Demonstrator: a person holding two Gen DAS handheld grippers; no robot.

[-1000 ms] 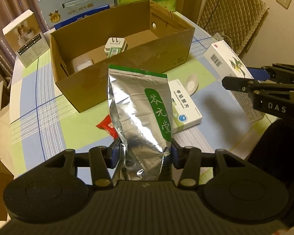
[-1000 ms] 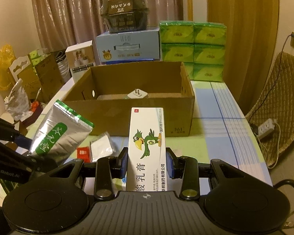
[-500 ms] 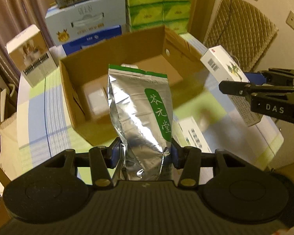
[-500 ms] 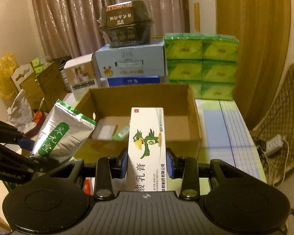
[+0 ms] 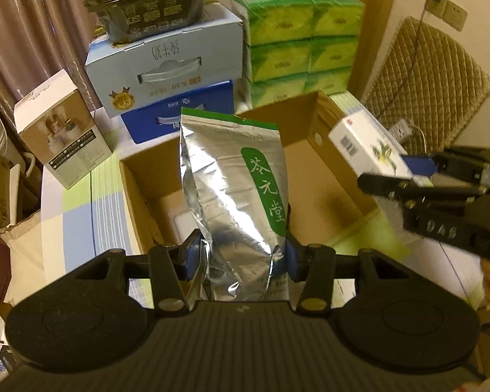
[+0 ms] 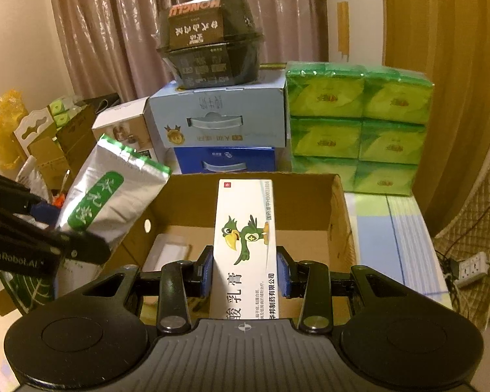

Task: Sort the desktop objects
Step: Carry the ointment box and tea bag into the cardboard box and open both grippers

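While both hang over the cardboard box (image 6: 338,228), left gripper (image 5: 241,258) jaws clenched on foil pouch (image 5: 235,189), right gripper (image 6: 245,269) jaws on ointment carton (image 6: 245,245)

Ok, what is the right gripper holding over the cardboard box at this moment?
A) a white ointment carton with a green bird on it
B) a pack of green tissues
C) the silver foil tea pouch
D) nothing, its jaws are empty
A: in the right wrist view the right gripper has its blue pads pressed on both sides of the white ointment carton printed with a green bird, above the open cardboard box.
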